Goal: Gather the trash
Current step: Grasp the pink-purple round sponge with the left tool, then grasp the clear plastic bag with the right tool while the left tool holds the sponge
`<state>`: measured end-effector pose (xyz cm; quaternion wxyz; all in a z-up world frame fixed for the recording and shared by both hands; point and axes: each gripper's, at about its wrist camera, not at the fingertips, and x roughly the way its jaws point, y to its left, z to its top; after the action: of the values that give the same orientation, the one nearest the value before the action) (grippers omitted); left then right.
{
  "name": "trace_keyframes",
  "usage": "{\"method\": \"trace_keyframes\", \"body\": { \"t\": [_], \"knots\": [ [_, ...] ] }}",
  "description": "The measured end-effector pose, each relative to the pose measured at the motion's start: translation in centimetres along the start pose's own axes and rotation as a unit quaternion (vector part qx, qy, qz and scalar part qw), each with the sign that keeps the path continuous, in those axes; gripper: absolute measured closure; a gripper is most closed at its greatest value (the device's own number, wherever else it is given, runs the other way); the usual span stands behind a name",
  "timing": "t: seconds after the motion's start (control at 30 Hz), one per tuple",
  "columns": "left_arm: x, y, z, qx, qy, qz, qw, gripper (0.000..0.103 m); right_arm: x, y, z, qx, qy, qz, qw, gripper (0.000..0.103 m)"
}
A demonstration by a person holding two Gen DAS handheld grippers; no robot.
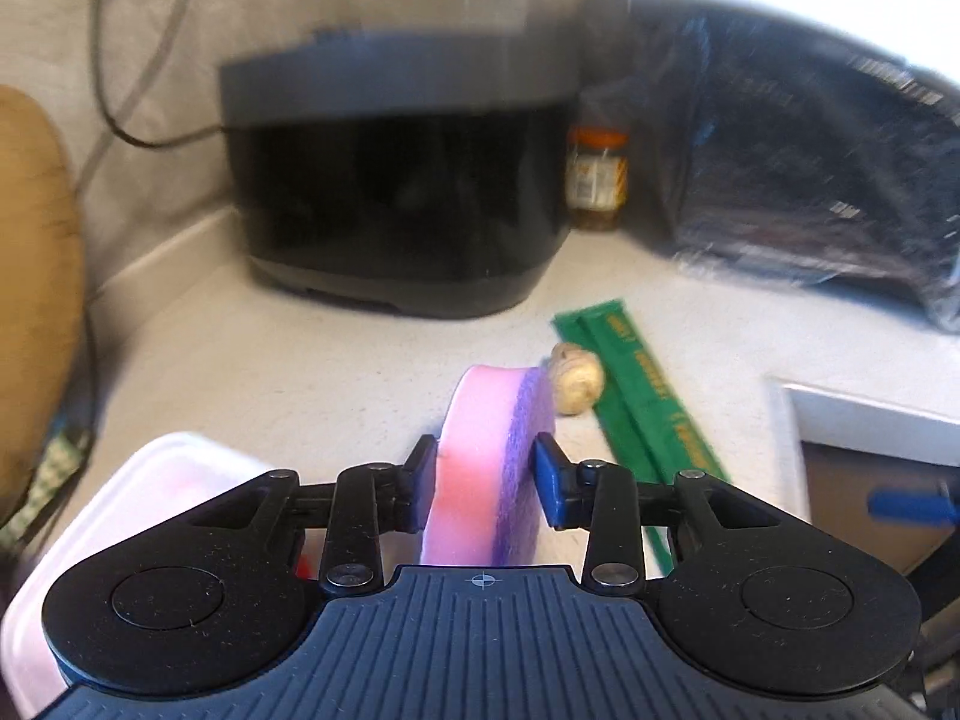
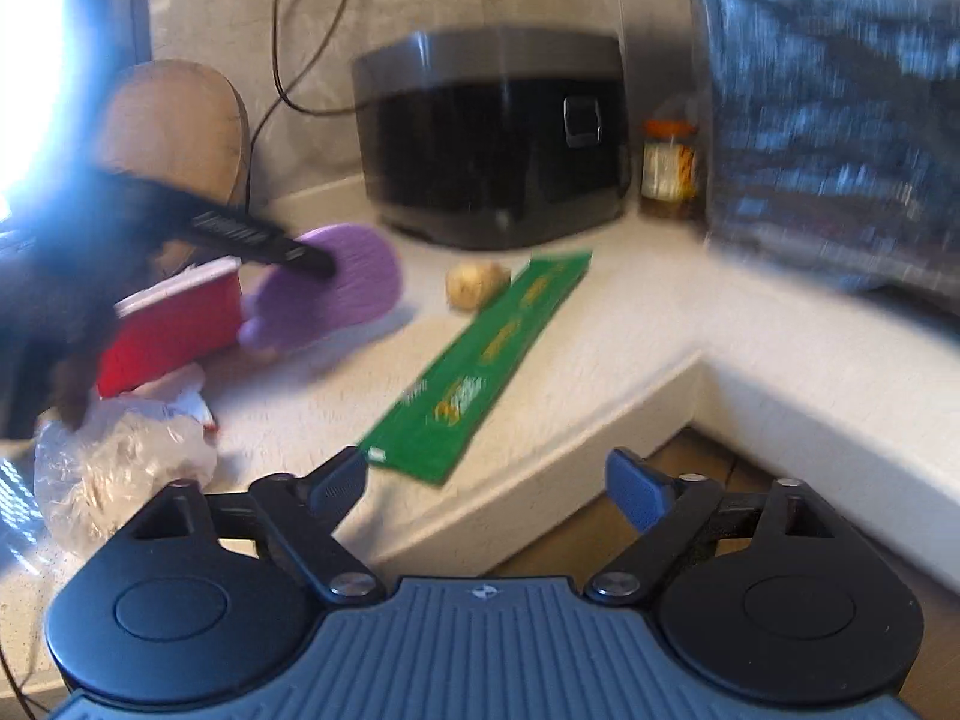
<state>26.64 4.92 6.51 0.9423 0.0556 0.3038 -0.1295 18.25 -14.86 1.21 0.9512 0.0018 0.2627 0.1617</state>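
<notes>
Sponge [image 1: 489, 468], pinched on edge by the left gripper [image 1: 486, 483] above the counter [image 1: 270, 360], may squirm free if squeezed off-centre, while the right gripper [image 2: 486, 489] gapes empty, the green wrapper [image 2: 480, 366] at its 12 o'clock.

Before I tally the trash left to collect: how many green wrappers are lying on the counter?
1. The green wrapper lies flat on the counter, beside the small tan lump, in front of the black cooker. More could be hidden outside these views.
</notes>
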Motion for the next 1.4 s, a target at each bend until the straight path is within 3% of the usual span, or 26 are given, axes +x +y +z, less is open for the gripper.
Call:
{"method": "trace_keyframes", "body": {
  "t": [0.1,0.2,0.3,0.37,0.57,0.73,0.93,0.97,1.03,1.13,1.23,1.4],
  "knots": [
    [-5.4,0.9,-1.4,-0.009,-0.048,-0.004,0.9988,0.064,-2.0,1.6,0.2,-0.017,-0.026,0.029,0.999,0.000],
    [-11.0,2.2,-3.0,-0.026,-0.087,0.004,0.9958,0.064,-3.3,3.6,0.6,-0.036,-0.042,0.091,0.994,0.000],
    [-15.6,3.3,-5.0,-0.039,-0.109,0.029,0.9929,0.064,-2.5,6.4,1.1,-0.071,-0.008,0.171,0.983,0.000],
    [-17.6,3.9,-6.4,-0.047,-0.114,0.043,0.9915,0.064,-1.3,8.8,1.1,-0.097,0.008,0.193,0.976,0.000],
    [-20.9,6.0,-9.6,-0.076,-0.099,0.069,0.9897,0.064,0.9,14.2,-0.3,-0.174,0.001,0.191,0.966,0.000],
    [-22.2,7.9,-11.5,-0.100,-0.092,0.079,0.9876,0.064,3.3,16.4,-0.3,-0.180,0.031,0.163,0.970,0.000],
    [-22.3,9.3,-12.8,-0.119,-0.089,0.073,0.9862,0.064,4.5,15.6,0.0,-0.142,0.058,0.141,0.978,0.002],
    [-22.3,9.4,-12.9,-0.122,-0.089,0.072,0.9860,0.064,4.6,15.2,0.2,-0.133,0.059,0.141,0.979,0.006],
    [-22.1,9.6,-12.9,-0.125,-0.087,0.070,0.9858,0.064,4.6,14.7,0.6,-0.116,0.065,0.143,0.981,0.036],
    [-22.1,9.6,-12.8,-0.130,-0.083,0.066,0.9859,0.064,3.9,13.6,1.5,-0.083,0.079,0.168,0.979,0.067],
    [-22.2,9.2,-12.6,-0.127,-0.086,0.063,0.9862,0.064,2.4,12.2,2.1,-0.059,0.072,0.192,0.977,0.073],
    [-21.8,6.9,-11.9,-0.111,-0.086,0.051,0.9888,0.064,-1.7,9.5,2.4,-0.038,0.017,0.203,0.978,0.074]
  ]
}}
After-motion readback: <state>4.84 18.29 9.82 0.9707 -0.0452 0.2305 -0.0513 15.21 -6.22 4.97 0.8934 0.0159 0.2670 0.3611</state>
